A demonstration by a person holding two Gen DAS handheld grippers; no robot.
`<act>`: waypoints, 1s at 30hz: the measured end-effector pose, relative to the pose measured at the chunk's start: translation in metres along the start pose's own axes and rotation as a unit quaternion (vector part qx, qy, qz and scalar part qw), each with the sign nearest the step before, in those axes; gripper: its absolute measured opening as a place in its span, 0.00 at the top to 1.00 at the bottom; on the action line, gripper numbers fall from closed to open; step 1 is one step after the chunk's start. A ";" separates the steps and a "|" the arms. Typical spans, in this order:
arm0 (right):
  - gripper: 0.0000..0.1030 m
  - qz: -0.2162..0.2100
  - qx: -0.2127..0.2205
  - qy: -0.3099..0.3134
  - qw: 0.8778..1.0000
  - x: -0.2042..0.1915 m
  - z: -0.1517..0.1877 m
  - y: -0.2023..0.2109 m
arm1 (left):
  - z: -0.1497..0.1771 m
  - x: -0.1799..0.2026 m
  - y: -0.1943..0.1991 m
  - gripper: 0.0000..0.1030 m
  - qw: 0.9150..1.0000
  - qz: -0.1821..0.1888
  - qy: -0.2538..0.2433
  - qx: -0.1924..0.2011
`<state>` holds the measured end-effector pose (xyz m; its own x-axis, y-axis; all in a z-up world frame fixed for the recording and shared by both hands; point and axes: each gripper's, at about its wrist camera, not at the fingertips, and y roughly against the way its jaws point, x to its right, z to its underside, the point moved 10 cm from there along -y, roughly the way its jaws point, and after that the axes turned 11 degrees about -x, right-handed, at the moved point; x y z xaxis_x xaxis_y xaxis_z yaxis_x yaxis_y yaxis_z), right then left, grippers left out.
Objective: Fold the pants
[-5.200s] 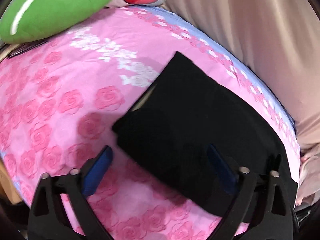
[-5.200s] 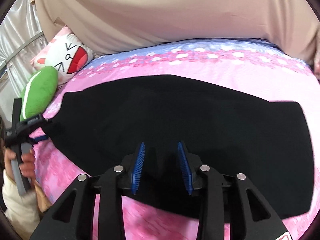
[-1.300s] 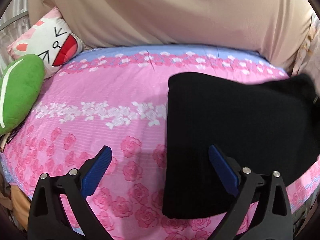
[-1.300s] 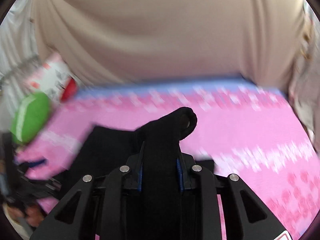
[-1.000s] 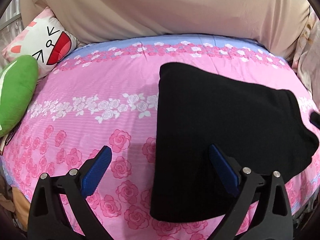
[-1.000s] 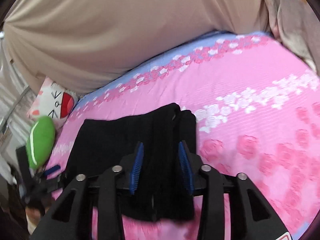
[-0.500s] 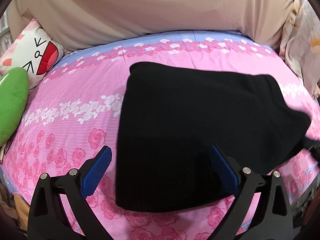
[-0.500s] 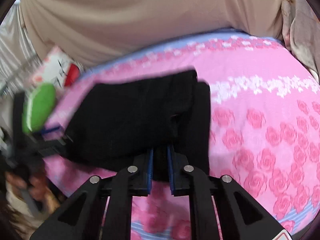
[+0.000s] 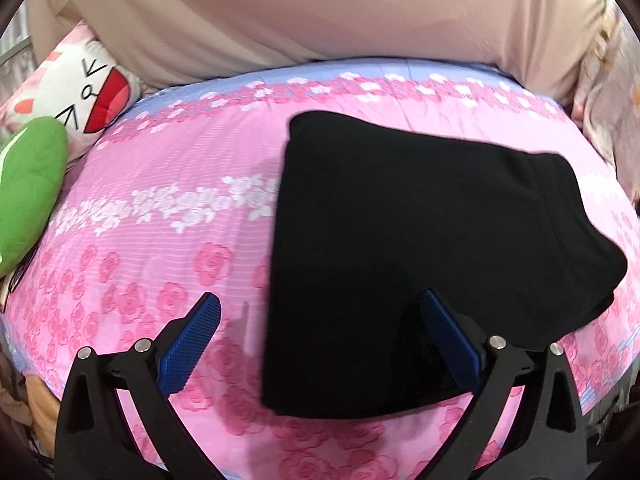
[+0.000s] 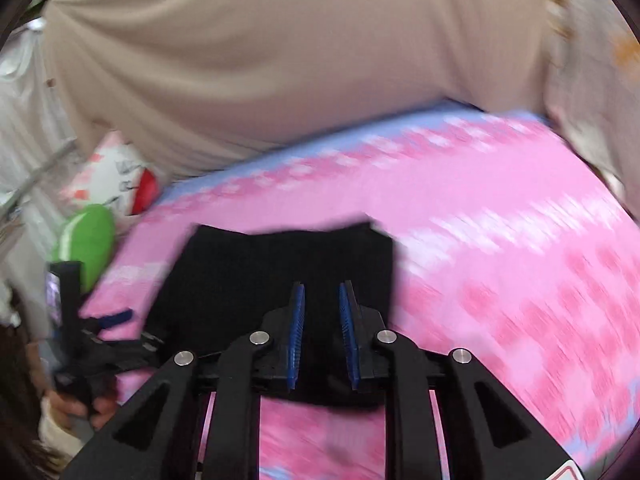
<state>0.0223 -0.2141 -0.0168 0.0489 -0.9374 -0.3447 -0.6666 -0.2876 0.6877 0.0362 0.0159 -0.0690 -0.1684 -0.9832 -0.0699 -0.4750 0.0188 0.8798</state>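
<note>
Pants (image 9: 420,248): black, folded into a compact block, lying flat on the bed (image 9: 168,208), right of centre in the left wrist view. A second ago one end was draped between the right fingers; it now lies on the stack.

Right gripper (image 10: 322,336): fingers (image 10: 297,332) narrowly parted, having clenched and then just eased apart; nothing gripped, cloth only beneath them. Released.

Left gripper (image 9: 320,340): fingers spread wide, empty, hovering over the near edge of the pants.

Judgement: fold laid and let go; task looks near done, perhaps a last smoothing or another fold left.

Surroundings: green cushion (image 9: 28,188), cartoon pillow (image 9: 80,96), beige curtain (image 9: 320,12) behind the bed.
</note>
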 end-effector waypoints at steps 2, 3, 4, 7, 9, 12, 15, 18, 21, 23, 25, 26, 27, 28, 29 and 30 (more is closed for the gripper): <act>0.83 -0.029 -0.018 0.047 0.998 -0.040 -0.019 -0.019 | 0.000 -0.012 0.006 0.05 1.000 0.002 0.015 0.005; 0.83 -0.048 -0.037 0.077 0.995 -0.066 -0.027 -0.037 | 0.000 -0.017 0.008 0.05 1.000 0.002 0.019 0.007; 0.83 -0.057 -0.053 0.096 0.992 -0.083 -0.031 -0.051 | 0.001 -0.024 0.011 0.05 1.000 -0.001 0.024 0.009; 0.83 -0.069 -0.097 0.145 0.982 -0.136 -0.043 -0.108 | 0.007 -0.047 0.012 0.05 0.999 -0.014 0.036 0.010; 0.84 -0.054 -0.120 0.155 0.979 -0.156 -0.053 -0.156 | 0.011 -0.061 0.010 0.05 0.999 -0.019 0.048 0.007; 0.85 -0.038 -0.165 0.156 0.973 -0.169 -0.050 -0.229 | 0.014 -0.080 0.005 0.05 0.998 -0.015 0.065 0.001; 0.86 -0.045 -0.172 0.148 0.973 -0.172 -0.054 -0.250 | 0.014 -0.090 0.001 0.05 0.997 -0.012 0.073 -0.002; 0.86 -0.047 -0.169 0.138 0.975 -0.178 -0.055 -0.237 | 0.012 -0.095 -0.003 0.05 0.997 -0.005 0.075 -0.004; 0.86 -0.069 -0.158 0.130 0.976 -0.182 -0.053 -0.223 | 0.011 -0.091 -0.008 0.05 0.998 -0.002 0.070 -0.007; 0.86 -0.041 -0.172 0.154 0.972 -0.182 -0.040 -0.243 | 0.010 -0.087 -0.011 0.05 0.998 -0.002 0.067 -0.011; 0.85 -0.043 -0.163 0.143 0.975 -0.183 -0.047 -0.228 | 0.009 -0.086 -0.012 0.05 0.998 -0.009 0.067 -0.010; 0.84 -0.057 -0.151 0.138 0.977 -0.187 -0.051 -0.212 | 0.009 -0.086 -0.011 0.05 0.998 -0.012 0.066 -0.010; 0.84 -0.089 -0.137 0.131 0.978 -0.191 -0.052 -0.193 | 0.008 -0.086 -0.010 0.05 0.998 -0.013 0.066 -0.010; 0.84 -0.109 -0.130 0.127 0.977 -0.192 -0.050 -0.178 | 0.009 -0.087 -0.009 0.05 0.998 -0.013 0.068 -0.009; 0.84 -0.114 -0.126 0.126 0.977 -0.190 -0.045 -0.166 | 0.009 -0.087 -0.009 0.05 0.998 -0.013 0.069 -0.009; 0.84 -0.098 -0.123 0.133 0.978 -0.183 -0.035 -0.154 | 0.009 -0.087 -0.009 0.05 0.997 -0.014 0.070 -0.011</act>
<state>0.1426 -0.0048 -0.0371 0.3720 -0.8676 -0.3298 -0.4264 -0.4754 0.7695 0.0476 0.1031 -0.0748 -0.0323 -0.9990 -0.0294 -0.4590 -0.0113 0.8884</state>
